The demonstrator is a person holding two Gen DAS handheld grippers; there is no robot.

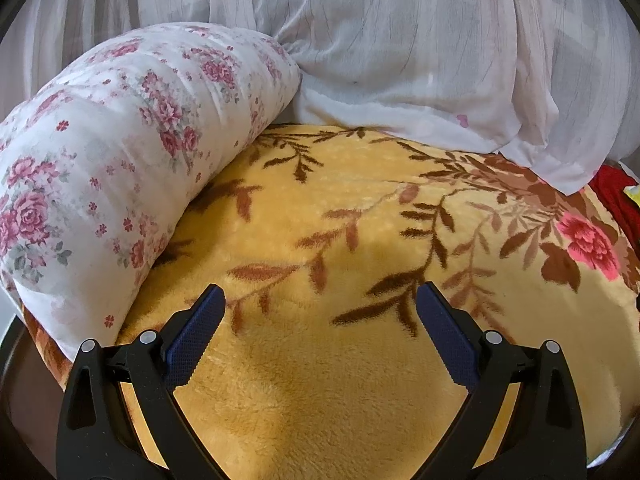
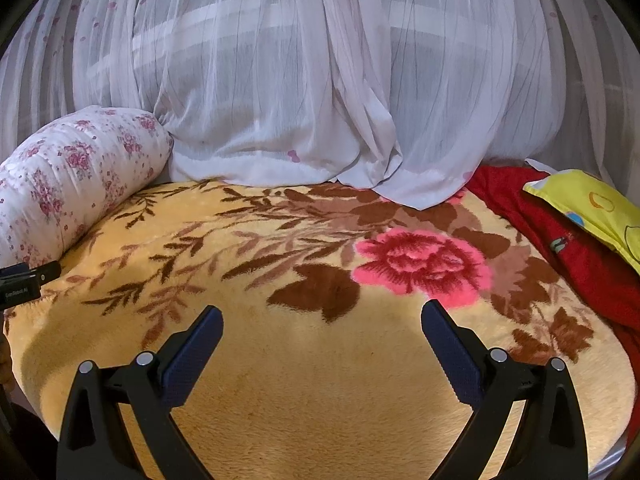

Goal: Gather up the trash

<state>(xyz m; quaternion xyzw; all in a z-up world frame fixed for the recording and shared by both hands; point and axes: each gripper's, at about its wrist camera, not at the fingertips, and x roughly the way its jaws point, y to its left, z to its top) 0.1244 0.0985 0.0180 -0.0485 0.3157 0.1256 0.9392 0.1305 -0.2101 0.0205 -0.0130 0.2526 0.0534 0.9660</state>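
No piece of trash shows in either view. My left gripper [image 1: 320,300] hangs open over a yellow plush blanket [image 1: 340,208] with a brown leaf print, nothing between its fingers. My right gripper [image 2: 322,320] is open too, above the same blanket [image 2: 248,360], just short of its pink printed rose. At the left edge of the right wrist view the tip of the left gripper's black body [image 2: 28,276] pokes in.
A rolled floral quilt [image 1: 112,152] lies along the left side of the bed [image 2: 72,176]. Sheer white curtain [image 1: 400,48] drapes onto the far edge [image 2: 320,100]. A red cloth [image 2: 560,240] and a yellow pillow [image 2: 592,208] lie at the right.
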